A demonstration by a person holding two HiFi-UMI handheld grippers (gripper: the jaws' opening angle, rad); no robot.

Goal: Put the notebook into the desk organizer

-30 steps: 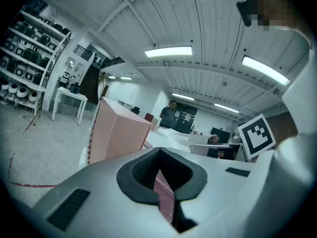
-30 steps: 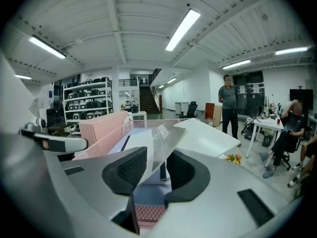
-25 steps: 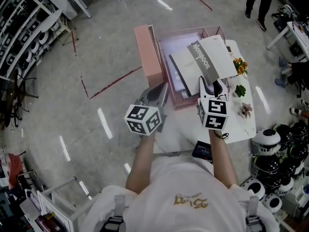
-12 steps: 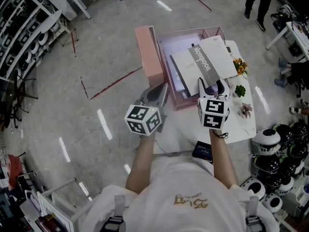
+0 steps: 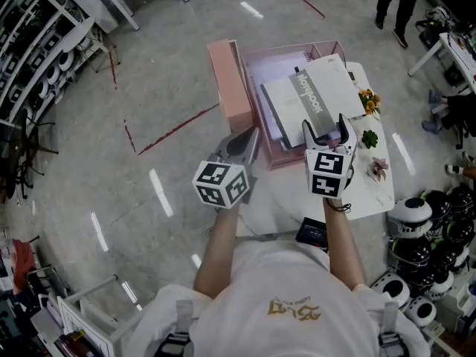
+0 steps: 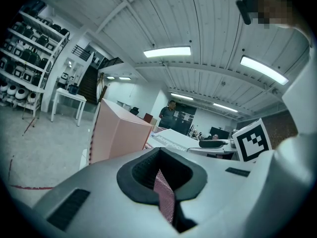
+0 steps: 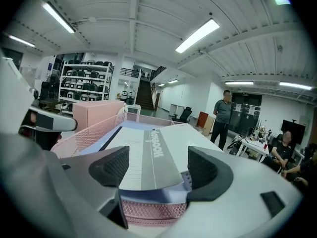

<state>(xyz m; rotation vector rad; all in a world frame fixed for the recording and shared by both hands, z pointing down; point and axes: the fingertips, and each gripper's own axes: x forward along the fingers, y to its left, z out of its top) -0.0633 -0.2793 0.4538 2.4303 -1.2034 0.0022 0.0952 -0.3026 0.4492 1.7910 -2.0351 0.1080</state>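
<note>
A white notebook with a grey band (image 5: pixel 316 95) lies flat on top of the pink mesh desk organizer (image 5: pixel 282 48), its near edge over the front rim. My right gripper (image 5: pixel 325 125) is open; its jaws have just been opening. The notebook's near end (image 7: pixel 148 155) sits between the pads of the right gripper (image 7: pixel 159 167) without touching them. My left gripper (image 5: pixel 251 134) is shut on the organizer's pink mesh wall at its front left corner, and a strip of mesh (image 6: pixel 166 197) shows pinched between the jaws. The organizer's tall pink box part (image 6: pixel 116 135) stands to the left.
The organizer sits on a small white table (image 5: pixel 364 188) with little potted plants (image 5: pixel 370 139) along its right side. A dark flat object (image 5: pixel 311 233) lies at the table's near edge. Helmets (image 5: pixel 431 229) crowd the floor at right, shelving (image 5: pixel 37 58) stands at left, and a person (image 5: pixel 398 2) stands far off.
The right gripper's jaws spread apart and let go of the notebook. The notebook settled flatter onto the organizer and shifted slightly left. The left gripper stayed put.
</note>
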